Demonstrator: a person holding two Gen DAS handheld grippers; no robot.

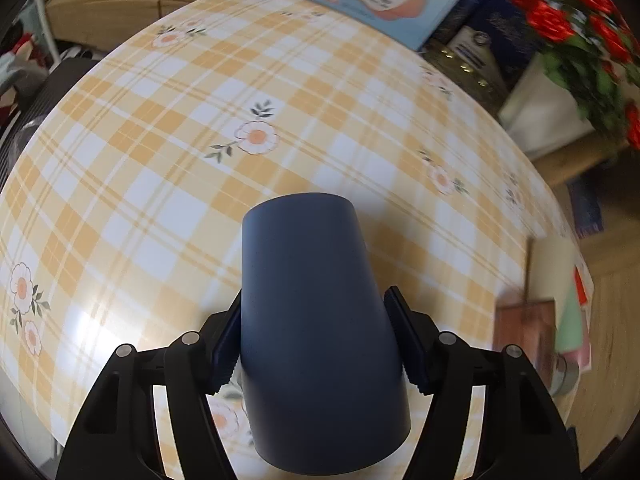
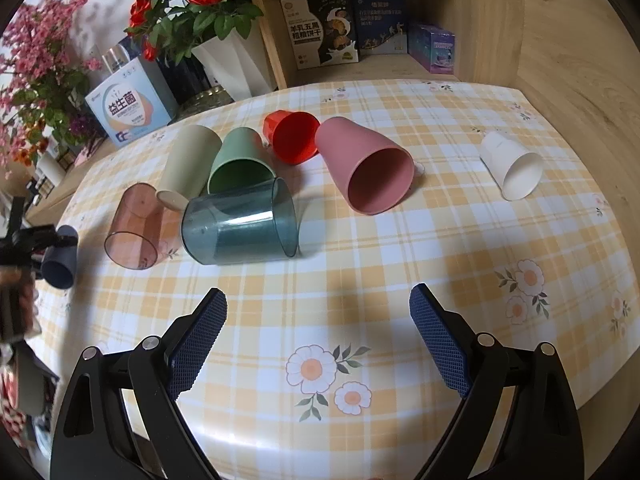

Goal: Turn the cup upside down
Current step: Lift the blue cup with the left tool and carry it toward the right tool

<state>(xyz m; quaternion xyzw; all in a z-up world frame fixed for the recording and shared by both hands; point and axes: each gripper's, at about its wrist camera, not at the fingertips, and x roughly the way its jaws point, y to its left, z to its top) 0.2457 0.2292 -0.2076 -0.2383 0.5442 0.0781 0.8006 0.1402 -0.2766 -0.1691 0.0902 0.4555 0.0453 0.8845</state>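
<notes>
My left gripper (image 1: 316, 344) is shut on a dark blue cup (image 1: 316, 320), held above the checked tablecloth (image 1: 200, 120) with its closed base pointing away from the camera. The same cup (image 2: 60, 264) and gripper show at the far left of the right wrist view. My right gripper (image 2: 318, 336) is open and empty above the cloth (image 2: 400, 240). Several cups lie on their sides ahead of it: a clear teal one (image 2: 240, 228), a clear pink one (image 2: 136, 228), a pink one (image 2: 368, 164), a green one (image 2: 240, 160), a beige one (image 2: 190, 160), a red one (image 2: 292, 136) and a white one (image 2: 510, 166).
A blue-and-white box (image 2: 124, 108), a white pot of red roses (image 2: 232, 56) and pink flowers (image 2: 36, 60) stand at the table's back left. A wooden shelf with boxes (image 2: 340, 28) is behind, a wooden panel (image 2: 560, 60) at right.
</notes>
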